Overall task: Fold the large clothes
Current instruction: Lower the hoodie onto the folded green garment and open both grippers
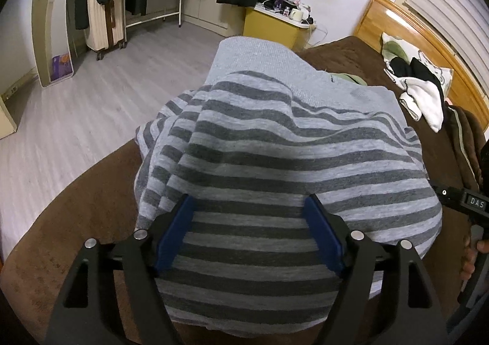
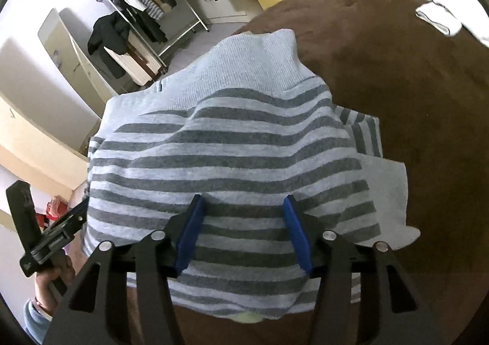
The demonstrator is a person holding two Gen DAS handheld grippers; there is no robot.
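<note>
- Left gripper (image 1: pixel 249 207) and right gripper (image 2: pixel 243 207) hover released above the folded striped sweater (image 1: pixel 275 161), nothing clasped.
- Best next: press the bulging fold ahead flat against the brown bed cover (image 2: pixel 412 85).

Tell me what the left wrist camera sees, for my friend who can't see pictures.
A grey striped sweater lies partly folded on a brown bed cover. The left gripper hangs over it, blue pads open. Behind are a cream suitcase and a yellow cabinet.
</note>
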